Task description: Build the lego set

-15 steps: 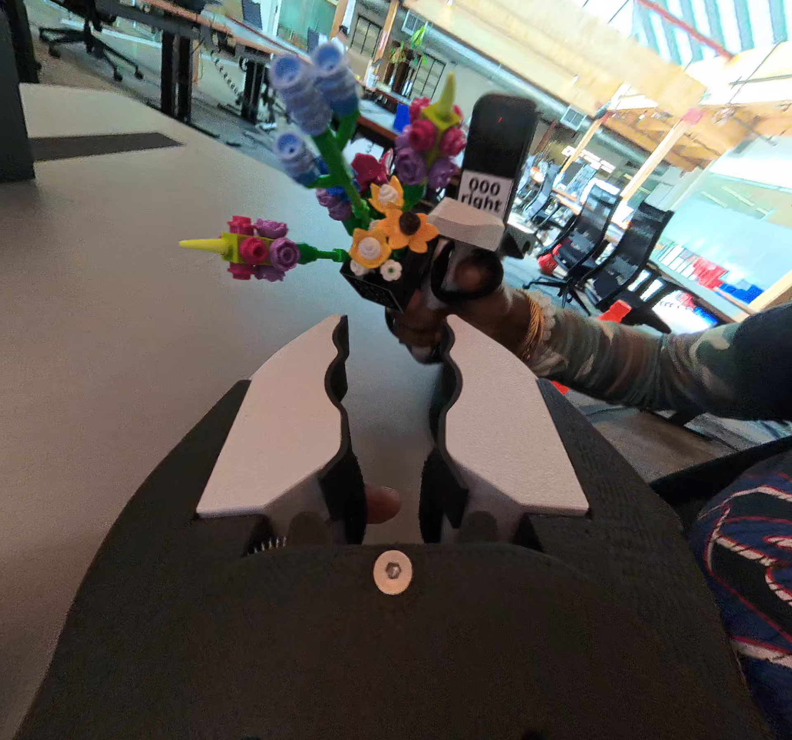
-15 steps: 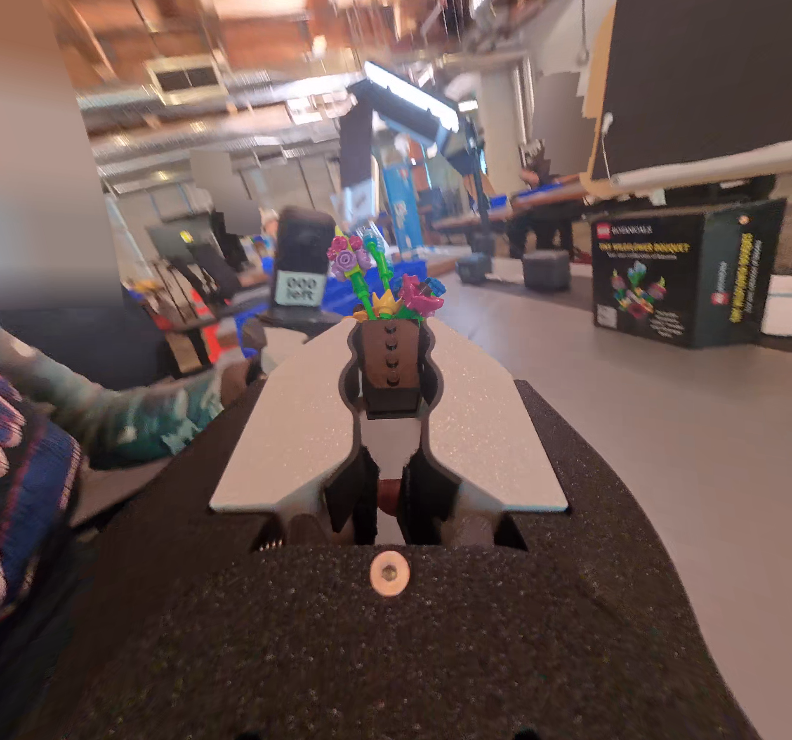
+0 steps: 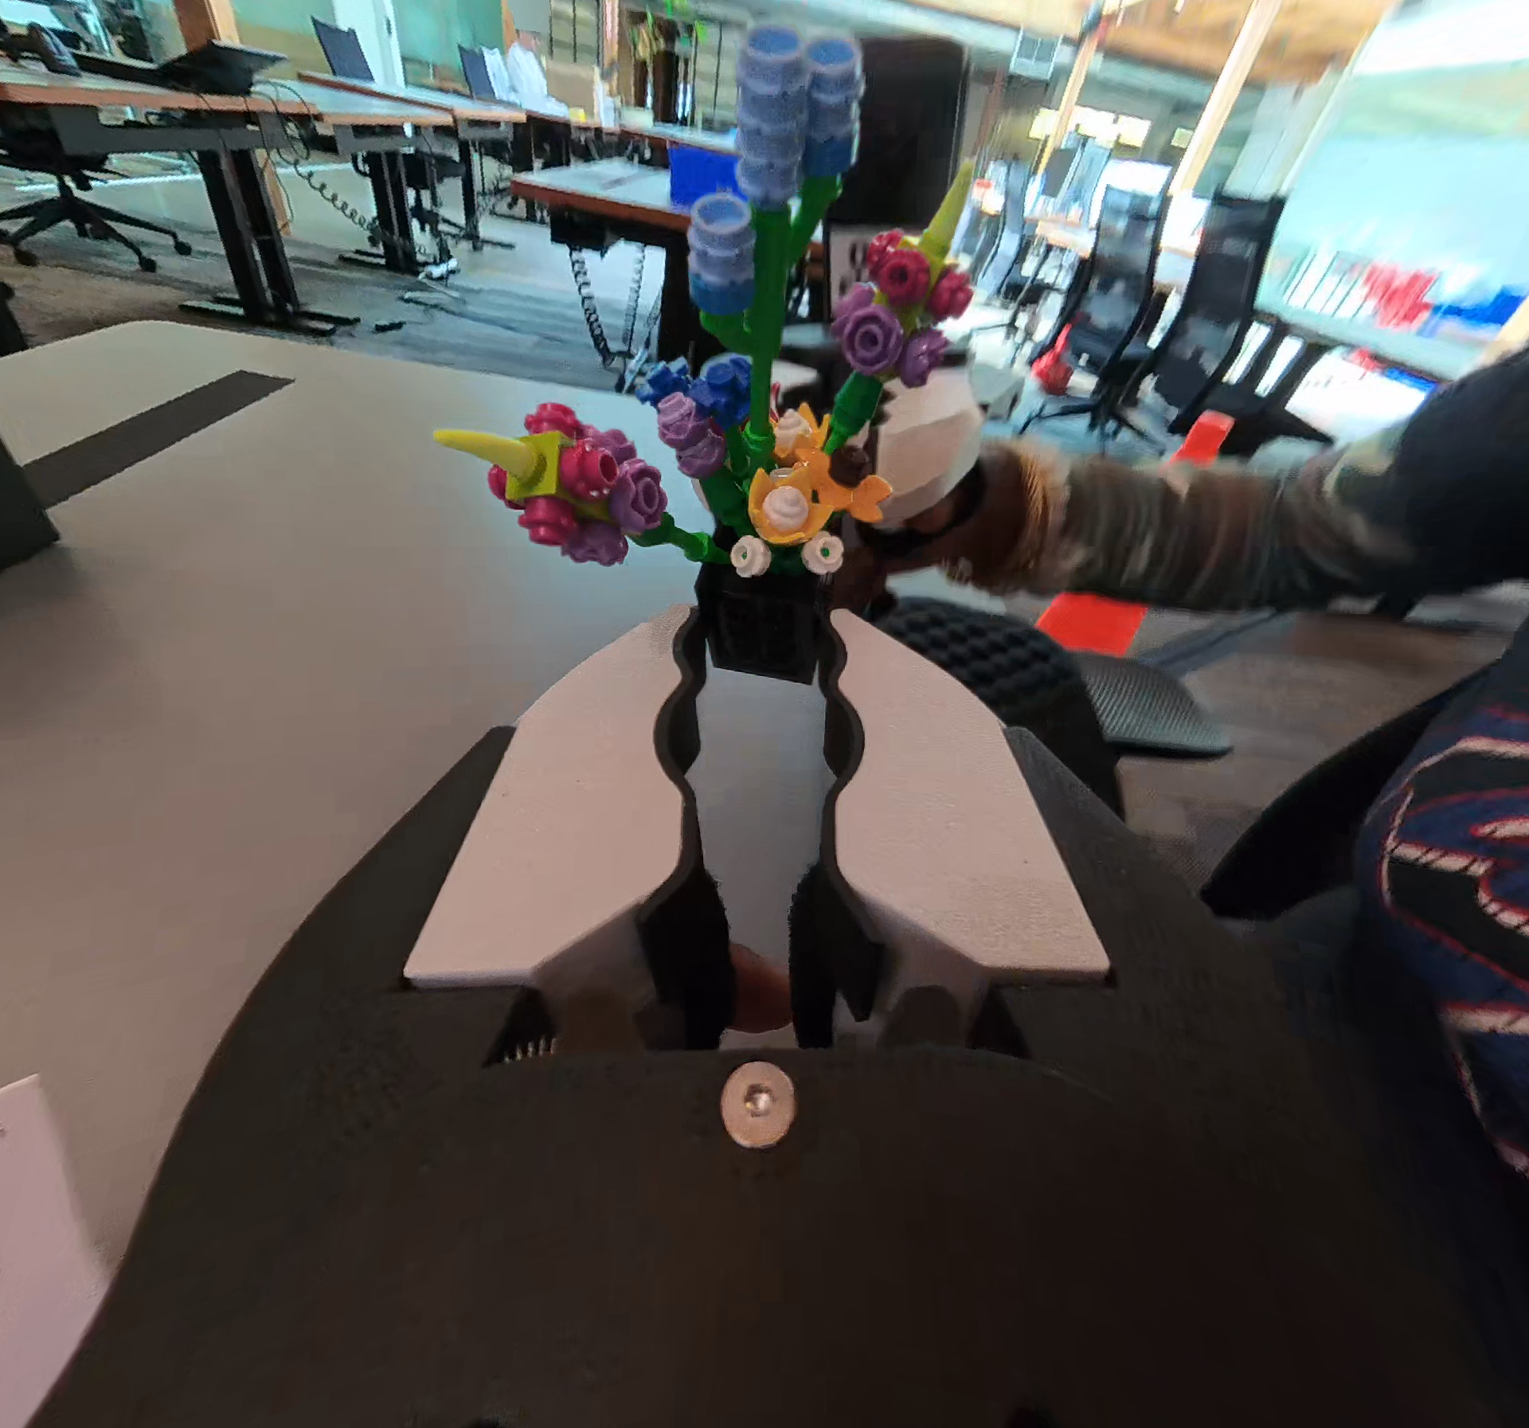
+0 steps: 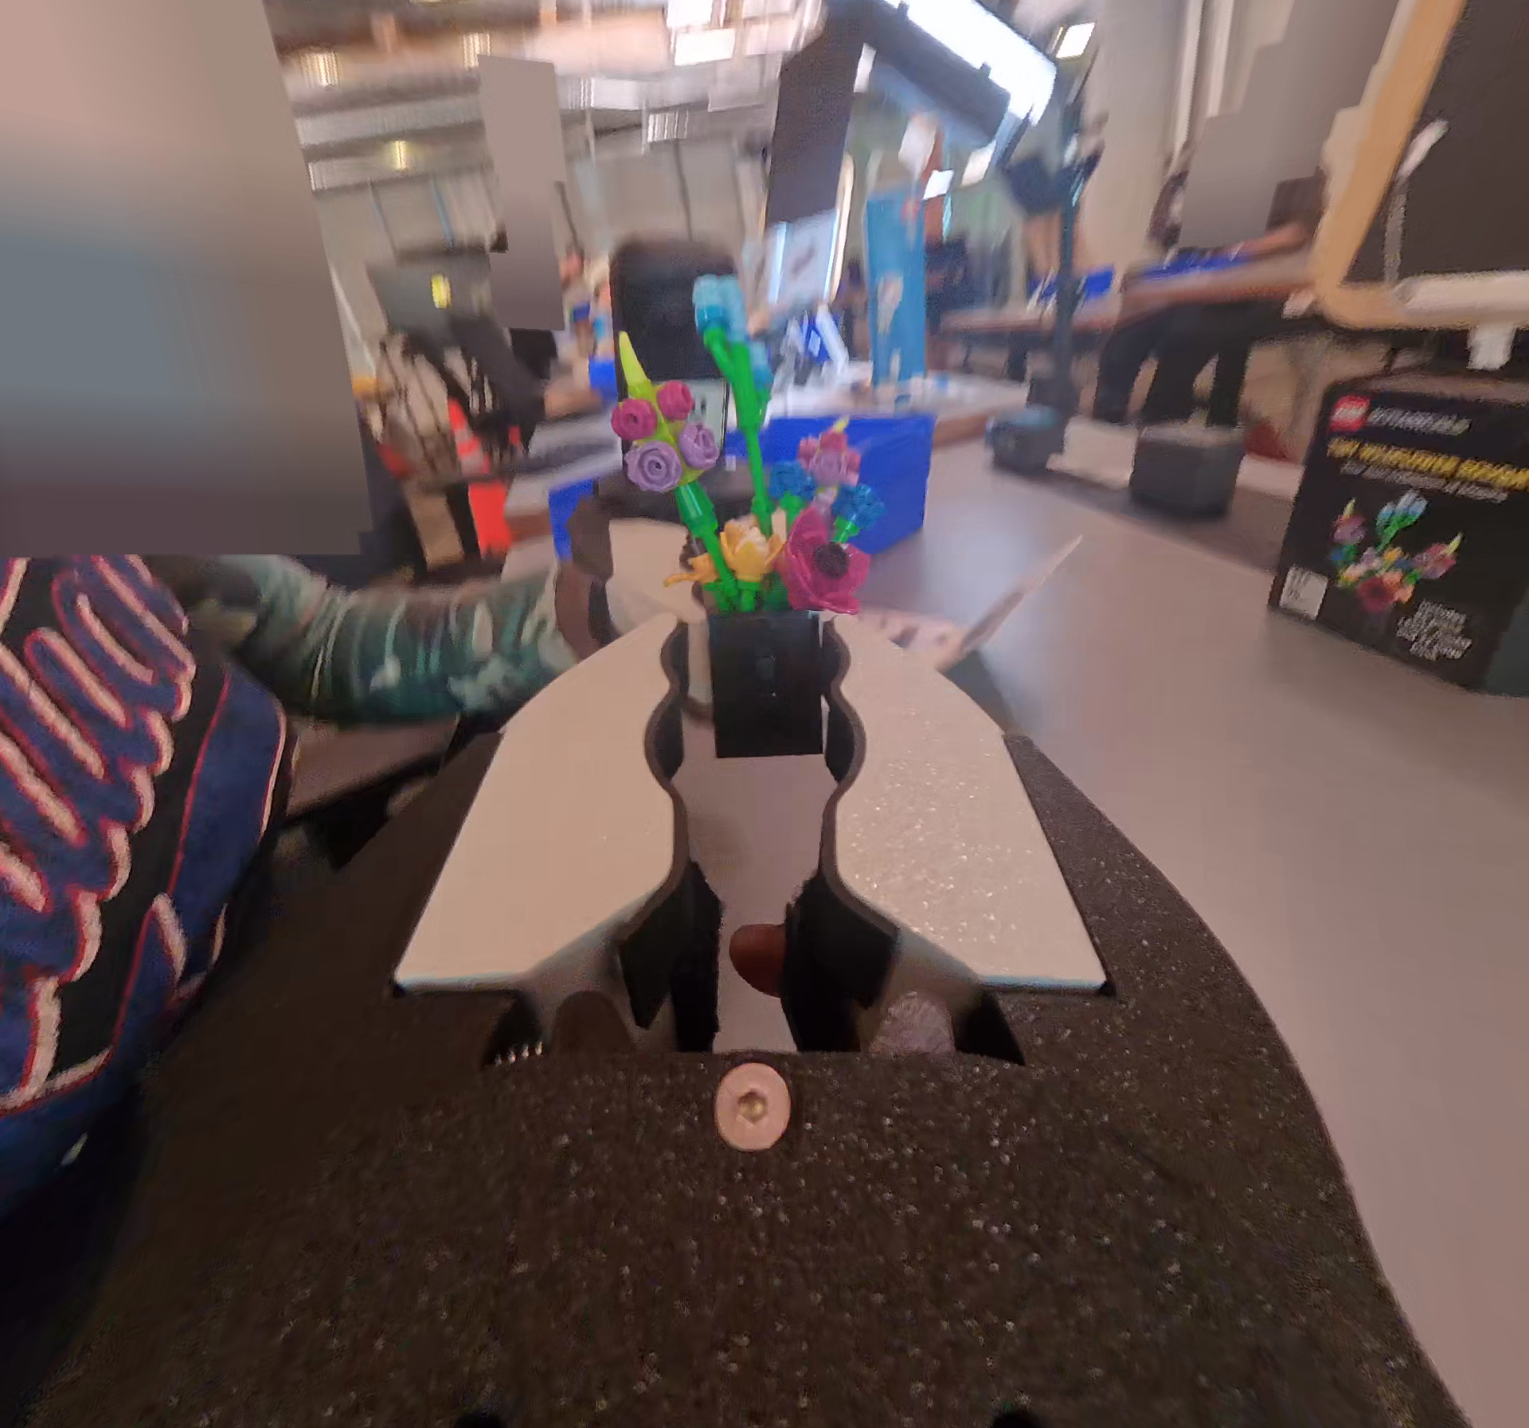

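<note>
1. The lego bouquet (image 3: pixel 757 428) is standing upright in a black block base (image 3: pixel 759 631), raised above the grey table (image 3: pixel 248 643).
2. The left gripper (image 3: pixel 759 635) is reaching the base with its fingertips on either side; its fingers (image 3: pixel 579 792) are sitting partly apart, and whether they are pressing the block I cannot tell.
3. The right gripper (image 4: pixel 765 685) is closing its 2 fingers (image 4: pixel 935 809) against the sides of the same base (image 4: pixel 765 685), the block sitting between the tips.
4. In the left wrist view, 3 blue flower spikes are rising highest, 1 pink and purple cluster is sticking out sideways, and yellow blooms are crowding the middle.
5. A dark box (image 4: pixel 1415 536) with a flower picture is sitting on the table to the right, well apart from the bouquet (image 4: pixel 745 495).
6. A sleeved arm (image 3: pixel 1200 511) is stretching behind the flowers.
</note>
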The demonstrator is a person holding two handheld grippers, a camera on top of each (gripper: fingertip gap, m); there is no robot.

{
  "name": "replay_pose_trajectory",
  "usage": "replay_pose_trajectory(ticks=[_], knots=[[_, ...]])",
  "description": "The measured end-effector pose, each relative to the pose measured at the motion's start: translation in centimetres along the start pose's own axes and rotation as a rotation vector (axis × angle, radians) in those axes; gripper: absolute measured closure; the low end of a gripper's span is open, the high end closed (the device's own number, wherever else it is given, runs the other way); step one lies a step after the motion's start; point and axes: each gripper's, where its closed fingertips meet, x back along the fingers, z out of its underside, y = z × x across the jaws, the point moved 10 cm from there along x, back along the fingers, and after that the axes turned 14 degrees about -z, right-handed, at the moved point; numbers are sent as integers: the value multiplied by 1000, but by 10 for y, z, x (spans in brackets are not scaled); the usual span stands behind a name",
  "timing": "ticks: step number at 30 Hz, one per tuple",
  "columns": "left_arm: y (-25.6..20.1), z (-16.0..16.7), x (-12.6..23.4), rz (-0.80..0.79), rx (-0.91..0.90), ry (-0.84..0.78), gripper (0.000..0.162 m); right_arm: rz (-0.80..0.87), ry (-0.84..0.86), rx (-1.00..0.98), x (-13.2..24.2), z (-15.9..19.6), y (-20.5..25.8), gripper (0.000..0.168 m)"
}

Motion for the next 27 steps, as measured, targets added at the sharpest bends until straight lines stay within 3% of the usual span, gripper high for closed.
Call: replay_pose_trajectory(ticks=[5,9,18,27], knots=[[-2,-4,5,-27,-157,123,137,-41,462,-94,-6,-23,-1,121],[-2,-5,3,-18,-192,156,137,-58,627,-148,-15,-32,-7,128],[7,3,-13,-32,-269,272,136,32,677,-119,-10,-14,-14,142],[28,20,-28,-247,-241,389,133,260,648,-71,19,37,-38,142]])
